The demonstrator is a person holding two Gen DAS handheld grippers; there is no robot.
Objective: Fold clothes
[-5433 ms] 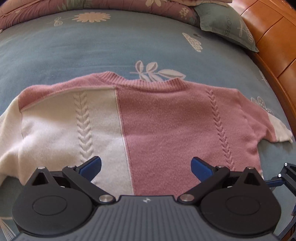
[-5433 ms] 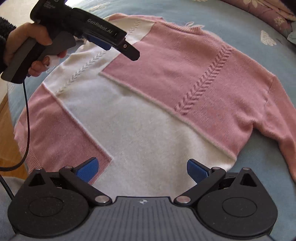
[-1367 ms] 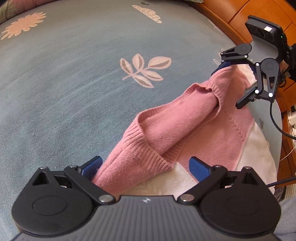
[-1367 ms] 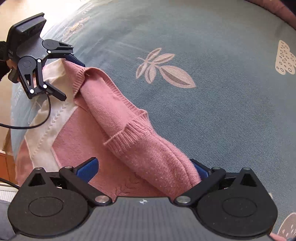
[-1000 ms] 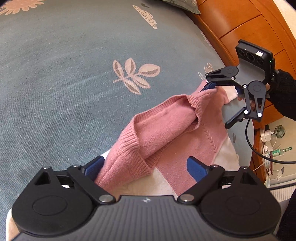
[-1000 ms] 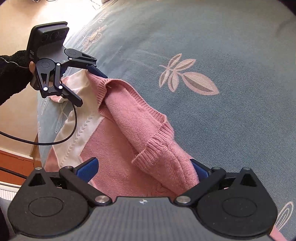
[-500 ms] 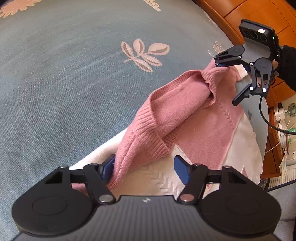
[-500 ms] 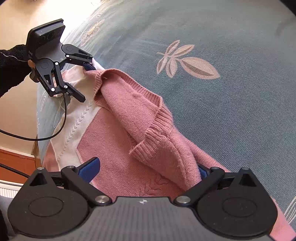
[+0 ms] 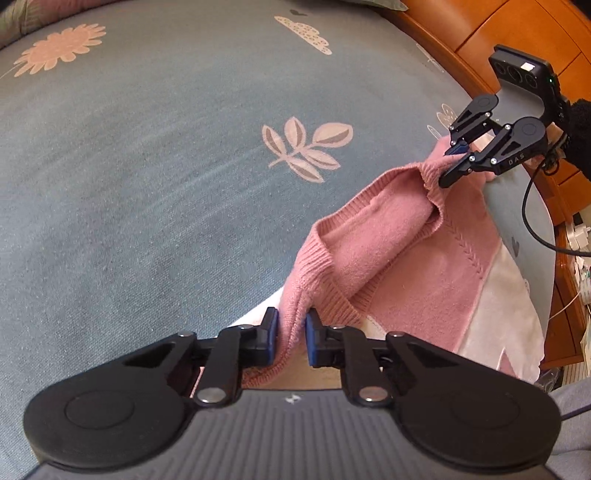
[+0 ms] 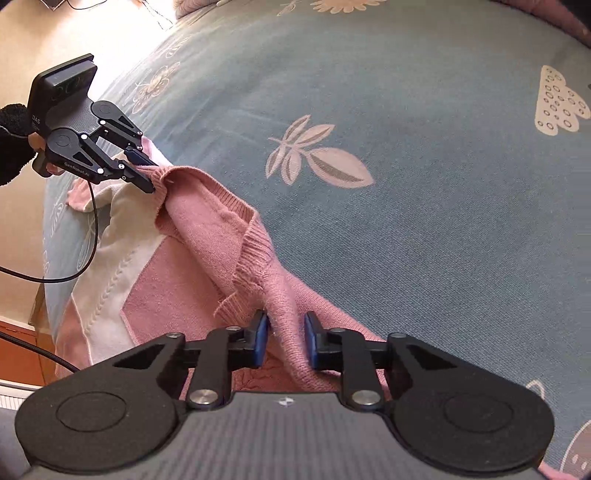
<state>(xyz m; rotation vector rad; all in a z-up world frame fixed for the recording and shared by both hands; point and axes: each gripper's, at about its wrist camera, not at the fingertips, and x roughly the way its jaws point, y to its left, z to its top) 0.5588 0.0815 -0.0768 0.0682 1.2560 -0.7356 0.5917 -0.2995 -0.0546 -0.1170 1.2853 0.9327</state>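
Pink-and-white sweater (image 9: 424, 266) on bed (image 9: 147, 166), near its front edge by wooden frame. Left gripper (image 9: 291, 334) and right gripper (image 10: 284, 338) just closed, each pinching pink shoulder fabric either side of neckline: top edge held taut, ready for folding over. Left view shows wooden drawers (image 9: 517, 33); right view shows white cable-knit panel (image 10: 114, 266), floor.

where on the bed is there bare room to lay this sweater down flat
The widest free patch is the blue bedspread beyond the sweater, around the leaf print and out to the flower print. It is crowded on the near side: the sweater is bunched there, with the left tongs and right tongs both pinching its top edge.
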